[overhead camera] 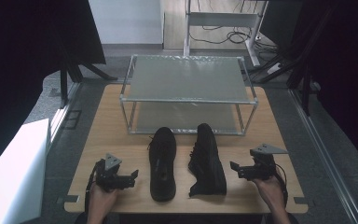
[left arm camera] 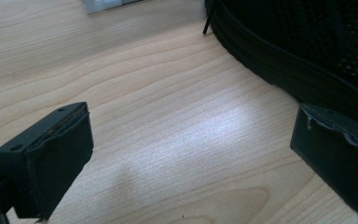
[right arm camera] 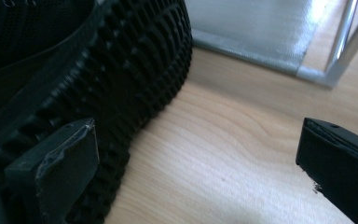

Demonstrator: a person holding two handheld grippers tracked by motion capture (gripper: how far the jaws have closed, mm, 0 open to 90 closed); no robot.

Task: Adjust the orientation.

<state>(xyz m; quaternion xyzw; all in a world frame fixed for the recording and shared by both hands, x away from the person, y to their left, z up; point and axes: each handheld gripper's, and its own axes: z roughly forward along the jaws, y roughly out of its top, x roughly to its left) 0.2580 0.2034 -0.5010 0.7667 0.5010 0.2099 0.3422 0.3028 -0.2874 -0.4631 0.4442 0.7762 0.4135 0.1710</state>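
Each hand-held gripper, left [overhead camera: 131, 176] and right [overhead camera: 234, 167], is spread wide beside its shoe [overhead camera: 162, 162] [overhead camera: 207, 159]; both shoes point toward the bench's far edge.

2 black shoes [overhead camera: 185, 161]; pale woodgrain table [overhead camera: 121, 140].

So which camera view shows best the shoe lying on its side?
The high view: the tipped black shoe shows whole there, beside the upright shoe. The right gripper view shows its ribbed sole up close. The left gripper view faces the upright shoe.
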